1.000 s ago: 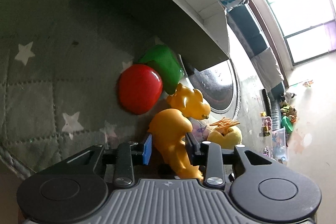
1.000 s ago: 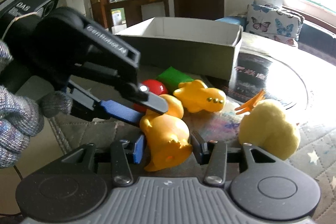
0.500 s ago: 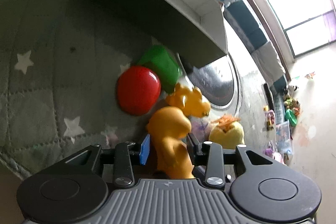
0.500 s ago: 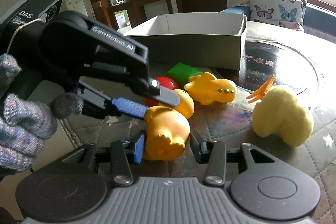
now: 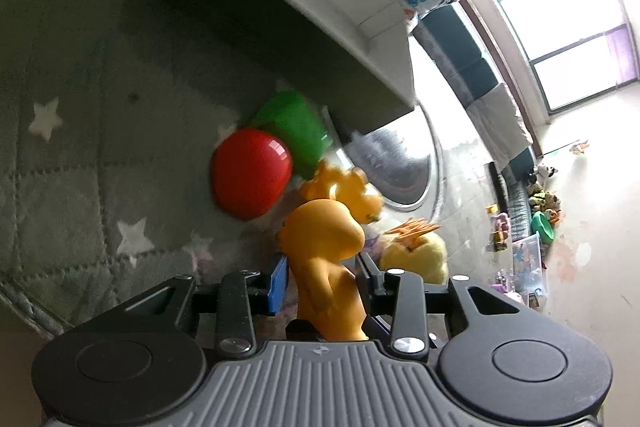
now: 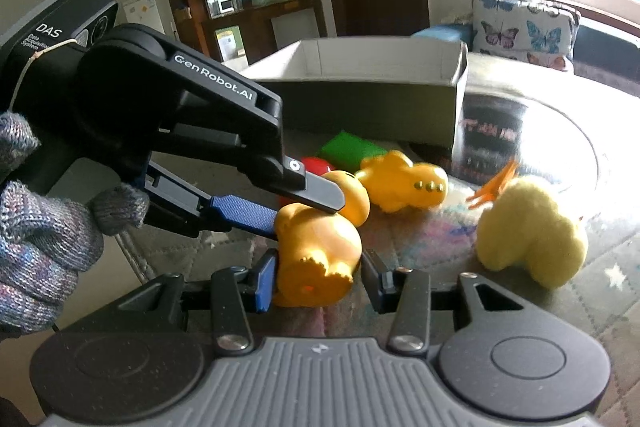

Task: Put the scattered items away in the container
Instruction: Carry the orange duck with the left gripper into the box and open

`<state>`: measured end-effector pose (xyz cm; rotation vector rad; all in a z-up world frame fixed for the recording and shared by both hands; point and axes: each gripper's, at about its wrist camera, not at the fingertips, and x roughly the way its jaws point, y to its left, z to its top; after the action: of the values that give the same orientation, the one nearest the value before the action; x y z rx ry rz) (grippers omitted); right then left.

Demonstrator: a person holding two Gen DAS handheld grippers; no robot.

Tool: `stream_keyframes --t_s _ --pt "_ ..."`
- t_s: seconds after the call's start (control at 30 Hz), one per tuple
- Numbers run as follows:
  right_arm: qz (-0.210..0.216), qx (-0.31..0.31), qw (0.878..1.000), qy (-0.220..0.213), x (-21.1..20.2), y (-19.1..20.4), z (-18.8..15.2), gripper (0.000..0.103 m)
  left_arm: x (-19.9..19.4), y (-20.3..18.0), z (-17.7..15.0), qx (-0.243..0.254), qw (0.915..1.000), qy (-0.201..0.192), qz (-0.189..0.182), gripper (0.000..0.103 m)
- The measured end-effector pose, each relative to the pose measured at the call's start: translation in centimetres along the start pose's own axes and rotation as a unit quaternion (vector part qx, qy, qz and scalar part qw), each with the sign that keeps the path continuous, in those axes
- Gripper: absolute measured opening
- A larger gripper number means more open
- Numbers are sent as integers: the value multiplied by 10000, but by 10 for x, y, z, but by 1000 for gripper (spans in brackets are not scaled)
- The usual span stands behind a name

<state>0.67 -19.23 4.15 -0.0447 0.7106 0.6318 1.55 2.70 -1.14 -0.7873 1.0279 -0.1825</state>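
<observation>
Your left gripper (image 5: 320, 279) pinches the orange toy (image 5: 326, 267) upright, with the box (image 5: 360, 23) lying ahead at upper centre; your right gripper (image 6: 318, 281) brackets it, spread.

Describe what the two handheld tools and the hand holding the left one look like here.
The left tool is matte black, printed "GenRobot.AI" in white, with blue textured pads; its camera block reads "DAS", and a thin tan cord runs across it. The hand wears a grey-blue mottled knit glove. The right tool has a ribbed grey body, round black pivots, silver screws and blue pads.
</observation>
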Motion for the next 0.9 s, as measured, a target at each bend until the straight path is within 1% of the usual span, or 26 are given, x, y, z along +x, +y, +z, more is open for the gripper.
stream_keyframes --t_s 0.1,0.2,0.4,0.5,0.77,0.9 --pt "-45 -33 9998 -185 3 -2 18 44 -10 -12 9 134 9997 -174 -76 37" --pt "-89 -67 9993 -369 6 -4 36 44 -15 -23 26 212 9990 -355 -154 37" --pt "-178 -134 9970 -738 12 -9 72 44 -18 -50 74 363 9965 -724 -216 36" --pt "-261 -106 9966 -779 27 -19 91 44 -11 -63 100 461 9952 -830 -220 35" --pt "-504 10 9957 -779 77 -52 141 44 41 -65 162 314 9975 -574 -263 34" --pt "-585 155 9965 -577 101 -69 147 44 68 -62 182 265 9985 -411 -239 34"
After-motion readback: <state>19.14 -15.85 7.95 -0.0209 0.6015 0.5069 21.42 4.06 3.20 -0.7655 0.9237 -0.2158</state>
